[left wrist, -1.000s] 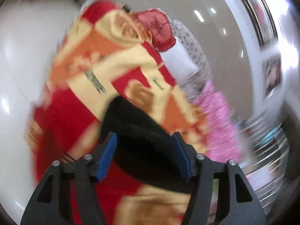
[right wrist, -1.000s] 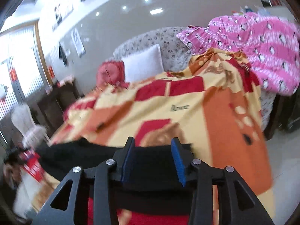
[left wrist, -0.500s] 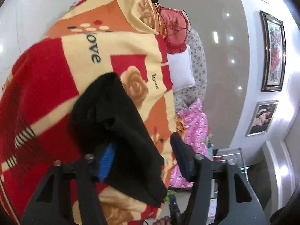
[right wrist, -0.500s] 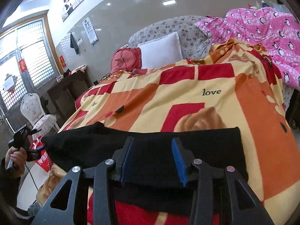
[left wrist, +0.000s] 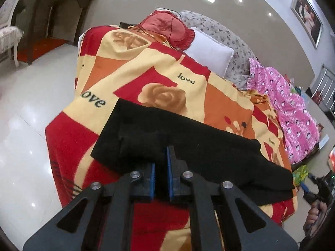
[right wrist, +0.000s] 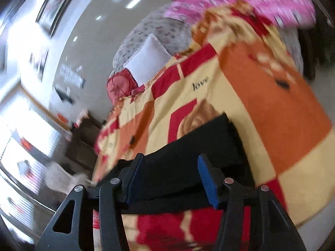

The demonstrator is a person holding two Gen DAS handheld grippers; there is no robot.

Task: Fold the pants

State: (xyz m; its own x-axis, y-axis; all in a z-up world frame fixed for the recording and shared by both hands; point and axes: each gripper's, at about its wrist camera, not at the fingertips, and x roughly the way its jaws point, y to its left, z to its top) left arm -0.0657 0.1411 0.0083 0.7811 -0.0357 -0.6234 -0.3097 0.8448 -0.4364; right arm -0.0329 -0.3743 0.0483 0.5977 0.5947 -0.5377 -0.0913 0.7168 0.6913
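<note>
Black pants (left wrist: 188, 144) lie folded lengthwise across the near part of a red, orange and cream blanket (left wrist: 146, 73) on a bed. My left gripper (left wrist: 160, 163) is closed to a narrow gap, pinching a raised fold of the black cloth at the pants' left end. In the right wrist view the pants (right wrist: 199, 146) lie flat as a dark band. My right gripper (right wrist: 170, 175) is open, its blue pads wide apart just above the pants' near edge; the view is blurred.
A white pillow (left wrist: 209, 51) and a red cushion (left wrist: 167, 28) with a cable sit at the head of the bed. Pink printed clothing (left wrist: 293, 108) is heaped on the right side. Tiled floor (left wrist: 31, 104) lies left, with a dark table (left wrist: 56, 4).
My left gripper has closed from wide open onto the pants' left end. My right gripper has opened wider and swung, blurring its view. The pants now lie flatter.
</note>
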